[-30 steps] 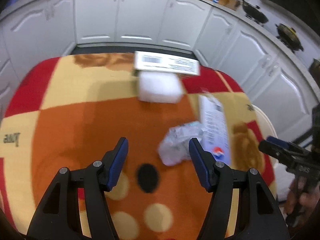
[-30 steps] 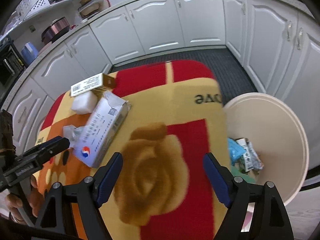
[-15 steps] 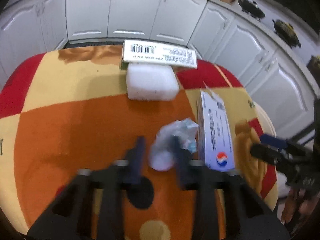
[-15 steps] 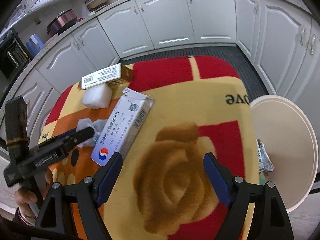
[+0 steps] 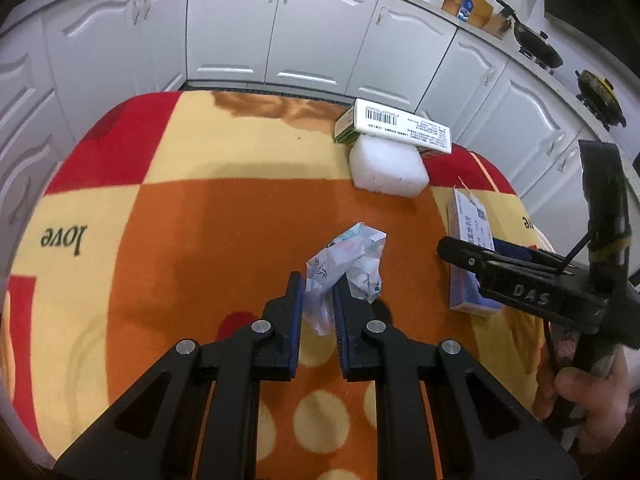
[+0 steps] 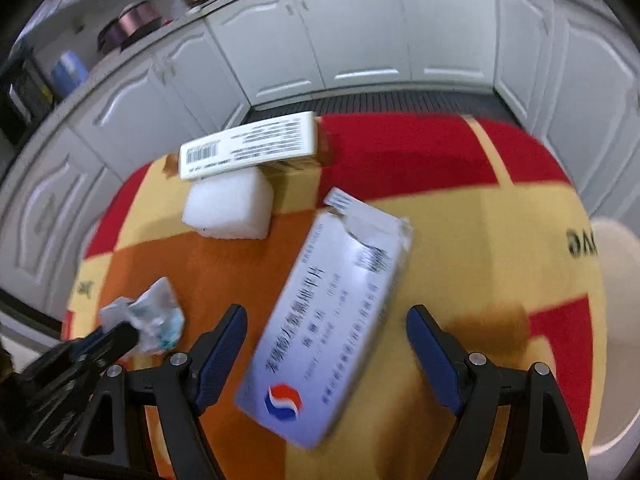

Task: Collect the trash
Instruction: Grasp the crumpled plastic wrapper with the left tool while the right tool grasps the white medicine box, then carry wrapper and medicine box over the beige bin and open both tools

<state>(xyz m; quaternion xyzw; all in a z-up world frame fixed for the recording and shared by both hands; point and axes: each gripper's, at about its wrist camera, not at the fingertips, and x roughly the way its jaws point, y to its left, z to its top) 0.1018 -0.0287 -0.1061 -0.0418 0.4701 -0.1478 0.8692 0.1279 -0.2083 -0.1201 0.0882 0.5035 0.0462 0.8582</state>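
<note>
Crumpled wrapper (image 5: pixel 352 264) sits pinched in the left gripper (image 5: pixel 317 312); right gripper (image 6: pixel 326 360), jaws just narrowing, straddles the medicine box (image 6: pixel 332 320) ungripped. Next: close, then bin (image 6: pixel 618 320).

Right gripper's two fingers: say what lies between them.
In the right wrist view, the right gripper straddles the white medicine box lying on the patterned cloth; its pads do not touch it.

Both tools are black plastic frames with triangular cut-outs, silver round screws at the joints and dark blue pads inside the fingers (image 5: pixel 295 312). The right tool (image 5: pixel 472 254) carries raised letters "DAS" on its side.
</note>
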